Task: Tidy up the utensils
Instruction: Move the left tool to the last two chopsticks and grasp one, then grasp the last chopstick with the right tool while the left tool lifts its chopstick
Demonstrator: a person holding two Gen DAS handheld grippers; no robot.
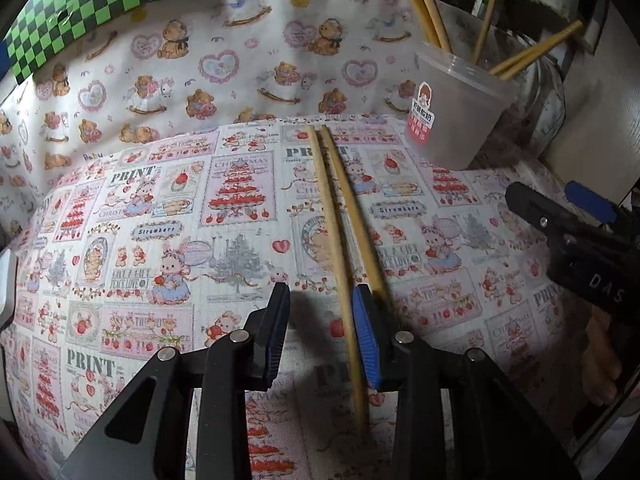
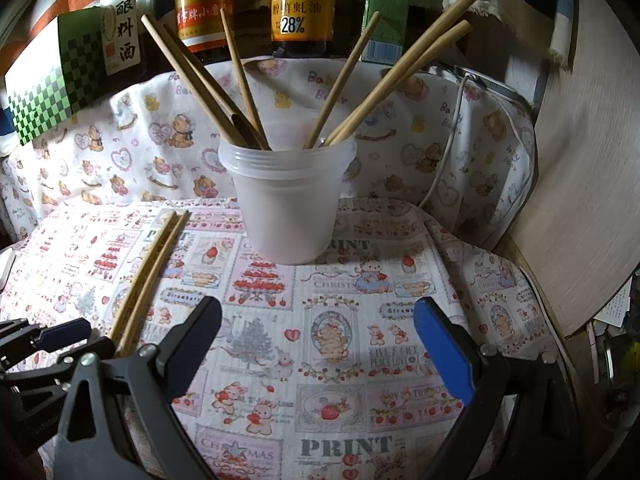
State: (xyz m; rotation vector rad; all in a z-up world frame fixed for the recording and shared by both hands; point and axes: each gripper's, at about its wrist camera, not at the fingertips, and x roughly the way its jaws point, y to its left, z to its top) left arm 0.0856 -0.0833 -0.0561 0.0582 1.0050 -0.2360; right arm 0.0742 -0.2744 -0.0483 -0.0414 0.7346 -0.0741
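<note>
Left tongs (image 1: 320, 312) stand wide open over the printed cloth (image 1: 168, 216); nothing is clamped. Two loose chopsticks (image 1: 340, 220) lie side by side on that cloth, running from near the cloth's far edge back toward the tongs; one chopstick passes through the gap between the pads, close against the right-hand blue pad (image 1: 366, 340); the other passes just outside that pad and is hidden behind it further on; whether either touches the pad cannot be told.

Right tongs (image 2: 320, 344) also stand wide open, empty, hovering above the cloth with bare cloth between the pads; in the left wrist view the right tongs appear at the right edge, well apart from the loose pair.

A clear plastic cup (image 2: 288, 200) stands upright on the printed cloth at its far side, directly ahead of the right tongs; it holds several chopsticks (image 2: 240, 80) leaning outward in different directions; a red and white sticker (image 1: 420, 120) shows on the cup's wall in the left wrist view.

Behind the cup, a second cloth with a teddy bear pattern (image 2: 120, 152) rises as a backdrop; sauce bottles (image 2: 302, 8) stand behind it; a green checkered box (image 2: 60, 80) sits at the far left.
</note>
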